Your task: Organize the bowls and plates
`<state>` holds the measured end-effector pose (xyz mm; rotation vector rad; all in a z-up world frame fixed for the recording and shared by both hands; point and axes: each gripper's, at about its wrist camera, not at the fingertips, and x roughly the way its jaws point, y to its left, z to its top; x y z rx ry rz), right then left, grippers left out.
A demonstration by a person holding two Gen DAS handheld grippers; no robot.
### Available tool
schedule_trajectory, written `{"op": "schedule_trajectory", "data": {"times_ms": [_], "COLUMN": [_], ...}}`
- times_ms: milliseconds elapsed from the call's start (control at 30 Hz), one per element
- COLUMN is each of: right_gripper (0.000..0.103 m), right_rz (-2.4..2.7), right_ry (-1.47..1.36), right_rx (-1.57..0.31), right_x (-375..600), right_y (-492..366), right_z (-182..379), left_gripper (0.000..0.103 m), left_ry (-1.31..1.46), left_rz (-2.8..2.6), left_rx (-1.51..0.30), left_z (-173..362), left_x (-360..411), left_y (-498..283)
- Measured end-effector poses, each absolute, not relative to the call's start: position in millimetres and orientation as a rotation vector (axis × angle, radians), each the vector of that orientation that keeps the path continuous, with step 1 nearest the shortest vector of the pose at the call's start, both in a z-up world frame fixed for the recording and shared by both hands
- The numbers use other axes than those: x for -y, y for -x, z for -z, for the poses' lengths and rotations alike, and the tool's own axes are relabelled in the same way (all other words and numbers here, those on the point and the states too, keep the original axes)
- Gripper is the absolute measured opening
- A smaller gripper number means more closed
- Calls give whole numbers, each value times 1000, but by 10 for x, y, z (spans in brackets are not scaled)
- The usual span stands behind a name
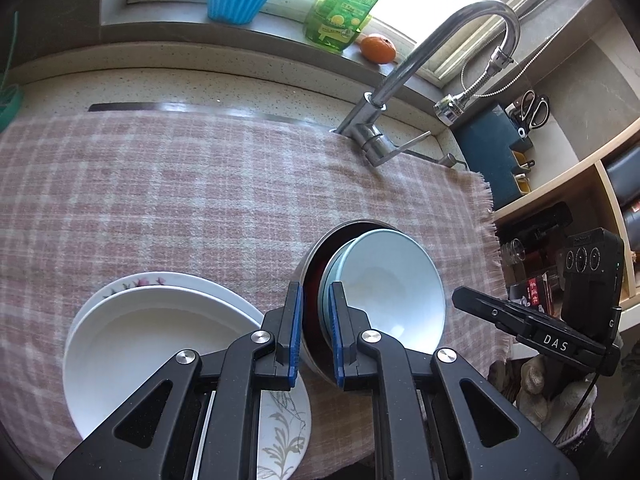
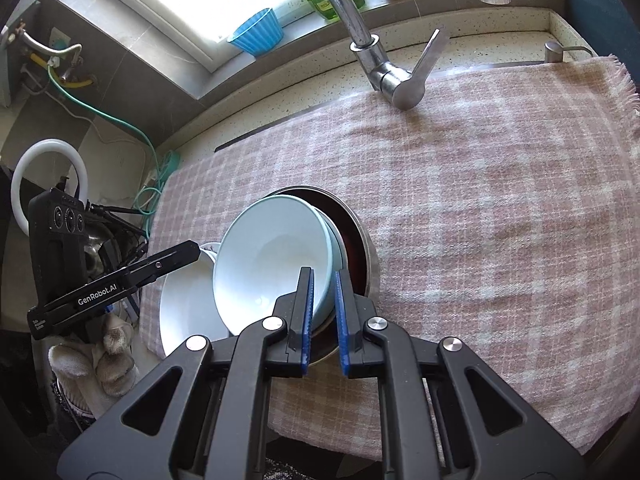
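Observation:
A steel bowl sits on the checked cloth with stacked pale blue bowls tilted inside it. In the left wrist view my left gripper is shut on the steel bowl's near left rim. My right gripper is shut on the rim of the top pale blue bowl, which leans out of the steel bowl. Each gripper shows in the other's view, beside the bowls: right gripper, left gripper. A white deep plate lies on a flowered plate to the left.
A chrome faucet rises behind the cloth. On the sill stand a blue cup, a green bottle and an orange. A shelf unit stands at right. White-gloved hands hold the grippers.

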<state>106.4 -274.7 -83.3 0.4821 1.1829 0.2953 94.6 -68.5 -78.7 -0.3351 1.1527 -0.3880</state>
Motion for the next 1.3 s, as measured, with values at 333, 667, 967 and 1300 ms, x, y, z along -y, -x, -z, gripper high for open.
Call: {"op": "schedule_trajectory", "data": {"times_ms": [333,667,967,1300], "right_gripper": [10,10,10,12], "right_rz": [-223,-236,-239,-240], "right_ry": [-525,-551,-583,-587], "right_rx": [-1184,-1200,-1228,-1240], "right_x": [2890,2852,2844,2836], "right_y": [-926,-924,-955,-991], "right_z": [988,1104,1219,1262], "left_gripper": [11,11,11,11], "left_ry": [385,389,382,362], "left_rz": [361,380,400,410], "left_rx": [-1192,-1219,-1217,-1226], "left_z": [1013,1098,1103,1135], "left_x": [532,585,639,696], "left_y": [-906,-911,-936,-999]}}
